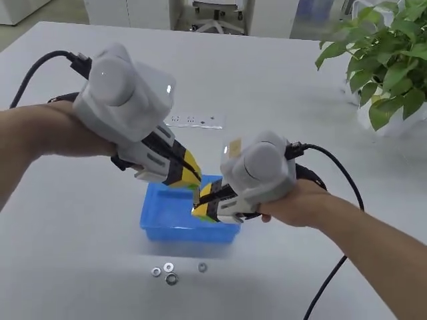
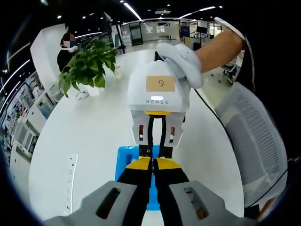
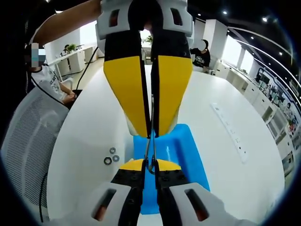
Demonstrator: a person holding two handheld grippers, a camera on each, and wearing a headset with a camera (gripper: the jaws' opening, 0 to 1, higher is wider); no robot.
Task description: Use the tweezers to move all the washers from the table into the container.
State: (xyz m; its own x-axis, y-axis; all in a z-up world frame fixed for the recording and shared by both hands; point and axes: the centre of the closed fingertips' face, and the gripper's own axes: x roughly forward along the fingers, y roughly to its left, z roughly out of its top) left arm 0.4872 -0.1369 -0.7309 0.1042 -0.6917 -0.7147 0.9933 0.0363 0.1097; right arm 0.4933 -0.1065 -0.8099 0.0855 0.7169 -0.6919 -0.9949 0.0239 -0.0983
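Several small metal washers (image 1: 169, 267) lie on the white table just in front of the blue container (image 1: 167, 230); the right gripper view has these washers (image 3: 112, 155) left of the container (image 3: 188, 155). Both grippers meet tip to tip above the container. My left gripper (image 1: 193, 180) comes from the left, my right gripper (image 1: 200, 203) from the right. In the right gripper view thin metal tweezers (image 3: 150, 148) run between the left gripper's (image 3: 151, 134) shut yellow jaws and down into my right gripper's (image 3: 150, 165) shut jaws. The left gripper view has its jaws (image 2: 153, 164) facing the right gripper (image 2: 155, 151).
A potted plant (image 1: 387, 53) stands at the table's far right. A white power strip (image 1: 193, 121) lies behind the container. Black cables trail from both grippers. An office chair (image 1: 217, 13) sits beyond the far edge, a mesh chair (image 2: 254, 132) on the near side.
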